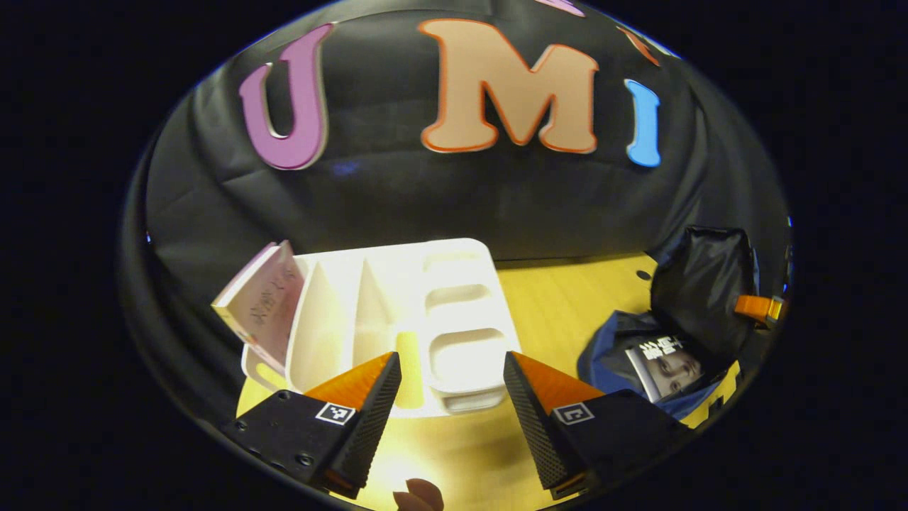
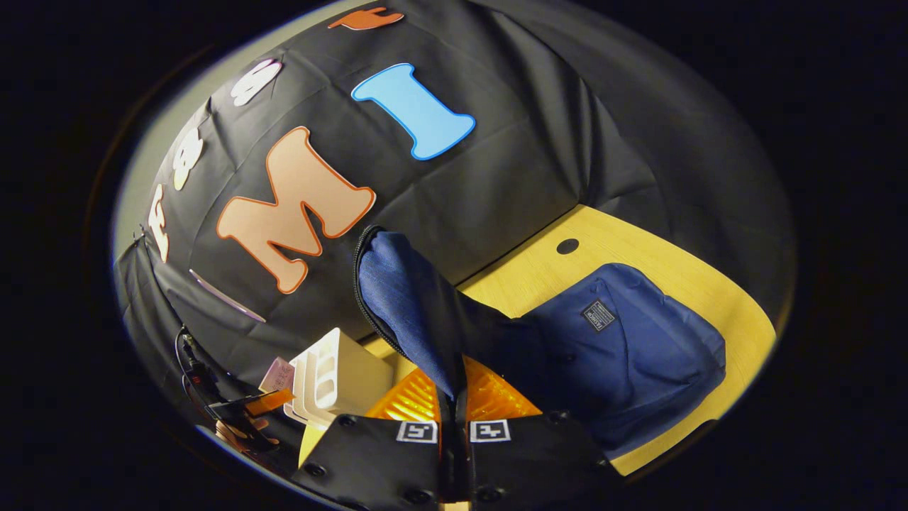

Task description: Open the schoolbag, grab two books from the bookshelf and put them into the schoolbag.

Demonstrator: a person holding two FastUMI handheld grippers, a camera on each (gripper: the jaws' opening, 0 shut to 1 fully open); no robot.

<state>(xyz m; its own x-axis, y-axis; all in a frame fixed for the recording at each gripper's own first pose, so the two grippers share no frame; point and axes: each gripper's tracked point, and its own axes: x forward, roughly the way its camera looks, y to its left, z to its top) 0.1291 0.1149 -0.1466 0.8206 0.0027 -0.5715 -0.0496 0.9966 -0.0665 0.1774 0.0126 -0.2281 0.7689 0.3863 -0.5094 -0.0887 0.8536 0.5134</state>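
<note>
Schoolbag: blue schoolbag (image 2: 638, 341) lies on the yellow table (image 2: 638, 234), at the right end as the left gripper view shows it (image 1: 610, 348); its mouth is open.
Flap: the bag's flap (image 2: 404, 298) is lifted upright, its zip edge showing along the left side; in the left gripper view its dark lining (image 1: 699, 291) stands above the opening.
Book in bag: one book (image 1: 663, 369) with a printed cover lies inside the open bag, partly covered by the bag's edge.
Bookshelf: white plastic bookshelf (image 1: 397, 312) with upright dividers stands on the table near the black cloth wall, well apart from the bag; it shows smaller in the right gripper view (image 2: 333, 376).
Book on shelf: a pink book (image 1: 259, 305) leans tilted in the leftmost slot of the shelf.
Left gripper: left gripper (image 1: 452, 372) hangs over the table in front of the shelf, fingers spread wide with nothing between them, touching nothing.
Right gripper: right gripper (image 2: 454, 397) has its fingers pressed together on the lower part of the flap, pinching the cloth and holding it up.
Table: a small dark hole (image 2: 567, 246) sits in the top near the wall.
</note>
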